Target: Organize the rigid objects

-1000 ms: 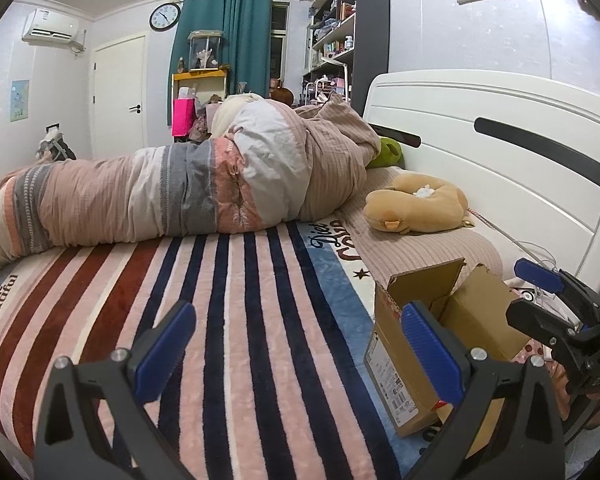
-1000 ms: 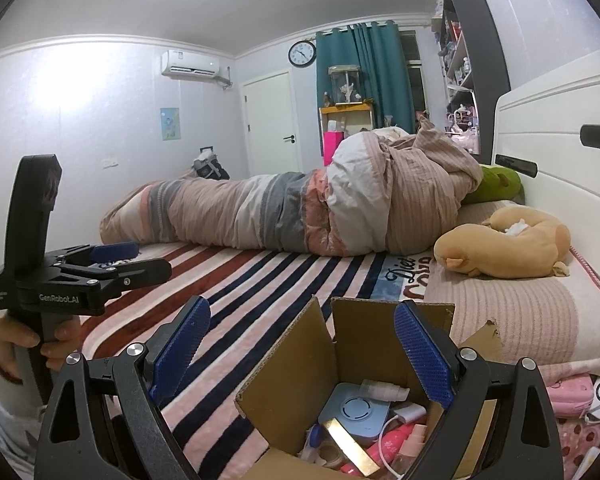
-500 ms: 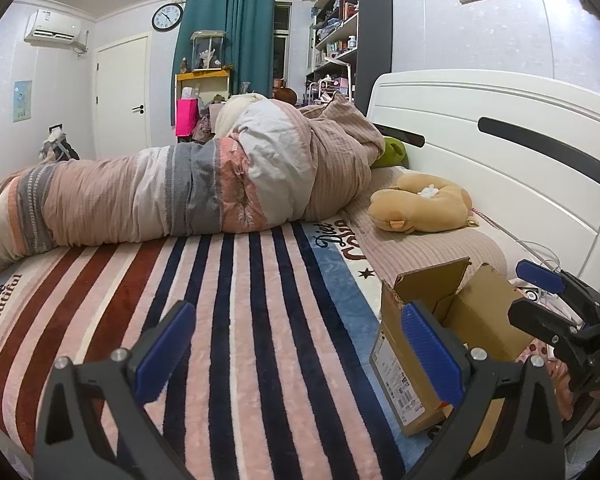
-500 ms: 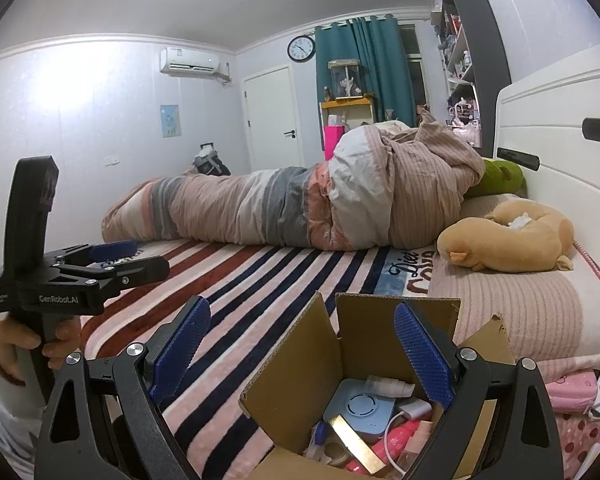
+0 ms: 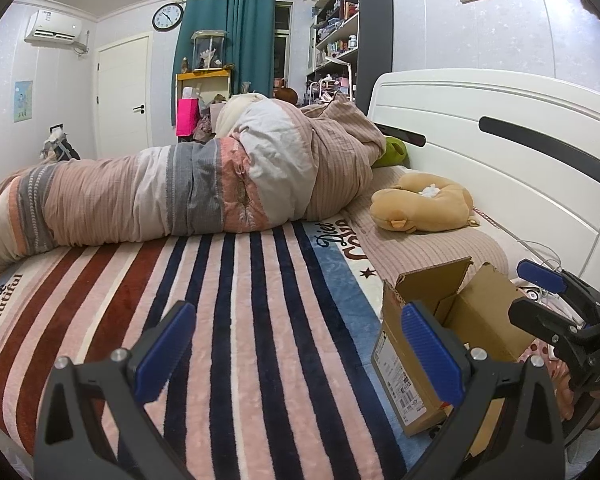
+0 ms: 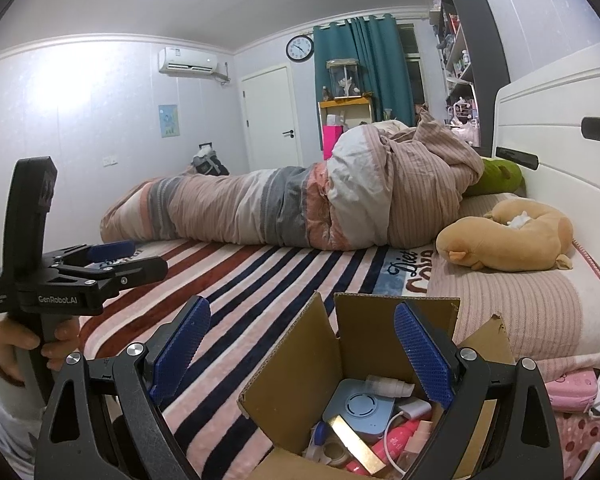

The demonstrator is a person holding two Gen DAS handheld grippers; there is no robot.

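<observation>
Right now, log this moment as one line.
phase: pre-grasp | left gripper: open, empty, above striped blanket | right gripper: open, empty, above open cardboard box | box: full of small items

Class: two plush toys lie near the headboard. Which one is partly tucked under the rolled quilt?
The green plush, half hidden by the quilt; the tan plush lies fully exposed on the pillow.
</observation>
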